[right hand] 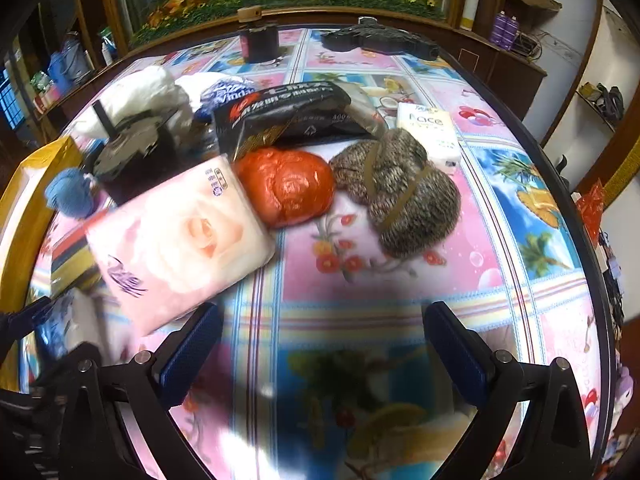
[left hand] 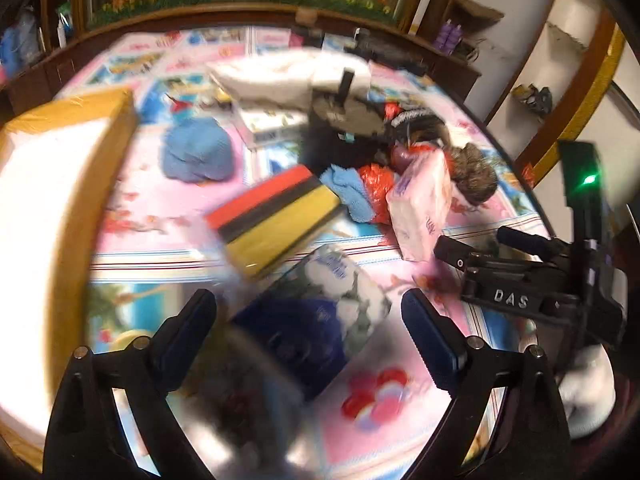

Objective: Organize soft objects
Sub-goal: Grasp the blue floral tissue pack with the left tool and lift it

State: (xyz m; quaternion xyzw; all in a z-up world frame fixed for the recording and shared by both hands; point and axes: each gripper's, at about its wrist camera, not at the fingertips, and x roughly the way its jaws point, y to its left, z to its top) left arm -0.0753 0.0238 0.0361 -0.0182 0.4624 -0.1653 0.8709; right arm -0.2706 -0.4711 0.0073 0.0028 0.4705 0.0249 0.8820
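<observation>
nearest the left gripper (left hand: 308,320), a blue and white tissue pack (left hand: 320,320) lies on the flowered bench (left hand: 400,420) between its wide-apart jaws, pads not pressing it; likely the next soft thing to sort. beyond it sit a striped sponge block (left hand: 276,220) and a pink tissue pack (left hand: 420,208), loosely heaped mid-bench, still unsorted. a yellow-edged box (left hand: 52,160) at the left looks like the place for them, though i cannot be sure. both grippers tilt steeply down. the right gripper (right hand: 320,344) hangs open and empty over bare cloth, near a knitted hat (right hand: 400,192).
</observation>
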